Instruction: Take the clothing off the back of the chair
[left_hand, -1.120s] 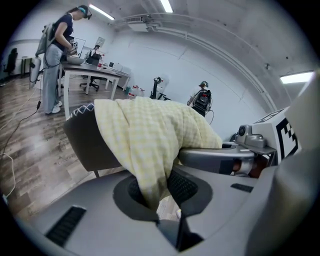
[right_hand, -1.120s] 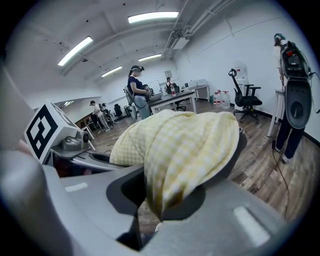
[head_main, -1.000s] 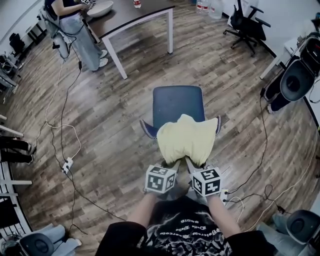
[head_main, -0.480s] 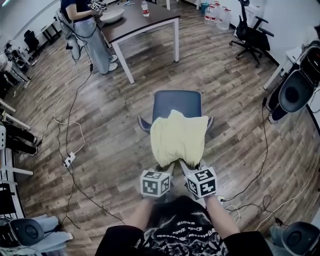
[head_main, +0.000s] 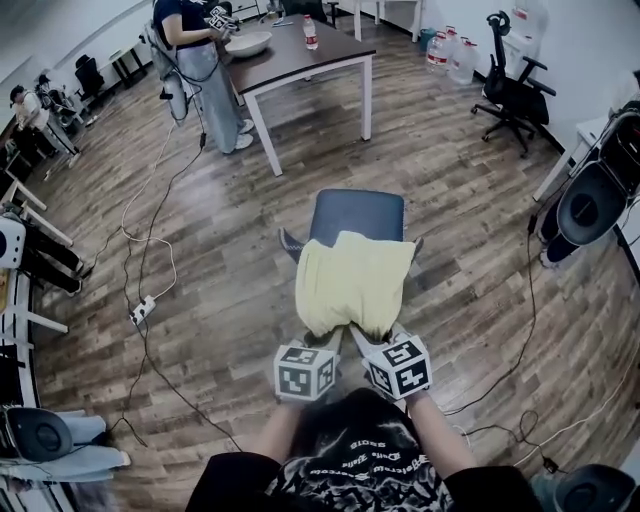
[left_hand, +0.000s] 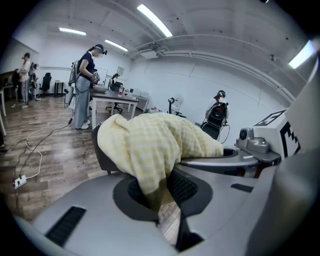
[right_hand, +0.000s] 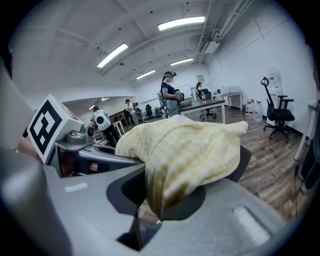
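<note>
A pale yellow checked garment (head_main: 352, 283) hangs over the back of a dark blue chair (head_main: 357, 212) just in front of me. Its near edge is bunched and pulled toward my body. My left gripper (head_main: 335, 337) and right gripper (head_main: 368, 335) sit side by side at that edge, each shut on a fold of the cloth. In the left gripper view the garment (left_hand: 150, 137) runs down between the jaws of that gripper (left_hand: 161, 200), with the chair back (left_hand: 102, 152) behind it. In the right gripper view the cloth (right_hand: 185, 150) is pinched by the right gripper (right_hand: 155, 210) the same way.
A dark table (head_main: 300, 62) stands beyond the chair, with a person (head_main: 198, 60) beside it. A black office chair (head_main: 510, 85) and water bottles (head_main: 450, 55) are at the back right. Cables (head_main: 150, 285) and a power strip (head_main: 140, 310) lie on the wooden floor at left.
Both grippers have risen and drawn back toward me together, pulling the garment's near edge with them. The cloth now stretches longer over the chair back. Both grips are unchanged.
</note>
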